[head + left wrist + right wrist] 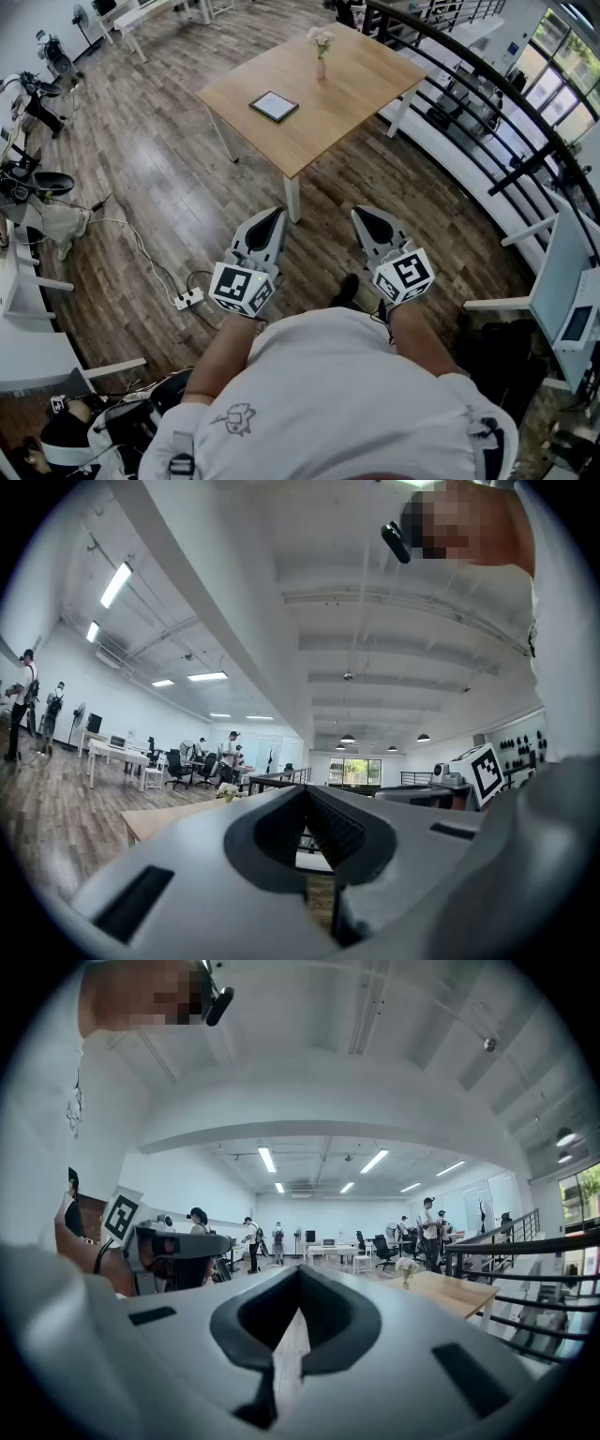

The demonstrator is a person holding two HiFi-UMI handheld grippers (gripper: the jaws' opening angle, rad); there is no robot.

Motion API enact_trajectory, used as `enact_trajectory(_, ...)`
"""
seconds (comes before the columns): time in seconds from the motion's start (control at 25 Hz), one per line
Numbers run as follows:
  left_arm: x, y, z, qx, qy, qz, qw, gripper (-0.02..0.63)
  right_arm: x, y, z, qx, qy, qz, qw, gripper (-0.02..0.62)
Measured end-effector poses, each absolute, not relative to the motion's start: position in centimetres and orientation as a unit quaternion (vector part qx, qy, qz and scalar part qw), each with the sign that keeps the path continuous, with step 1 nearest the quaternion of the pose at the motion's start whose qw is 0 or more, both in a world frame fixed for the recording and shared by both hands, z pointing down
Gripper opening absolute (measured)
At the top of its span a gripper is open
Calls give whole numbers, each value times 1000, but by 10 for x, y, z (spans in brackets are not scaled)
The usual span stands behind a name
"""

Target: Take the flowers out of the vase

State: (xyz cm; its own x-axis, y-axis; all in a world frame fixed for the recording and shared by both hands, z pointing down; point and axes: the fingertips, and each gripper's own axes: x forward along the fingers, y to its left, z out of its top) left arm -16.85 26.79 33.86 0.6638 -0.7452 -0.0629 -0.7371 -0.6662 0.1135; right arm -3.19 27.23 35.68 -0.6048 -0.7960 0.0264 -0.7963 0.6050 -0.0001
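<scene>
Two grippers, the left gripper [272,217] and the right gripper [364,216], are held side by side, well short of the table [356,89]. Both have their jaws closed together and hold nothing. The flowers [321,37] stand in the vase [321,67] near the table's far edge, well apart from both grippers and ahead of them.

I log: table [361,84], one; vase [321,68], one; flowers [321,39], one bunch, stems too small to count; dark flat panel [274,106], one; grippers, two: left gripper [274,215], right gripper [366,215].
</scene>
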Motion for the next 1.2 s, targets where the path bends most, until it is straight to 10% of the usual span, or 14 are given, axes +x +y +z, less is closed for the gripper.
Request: enact_trajectory(1.2, 17, 102, 368, 920, -387, -12, 67, 5, 133, 114, 374, 427, -904, 31, 11, 5)
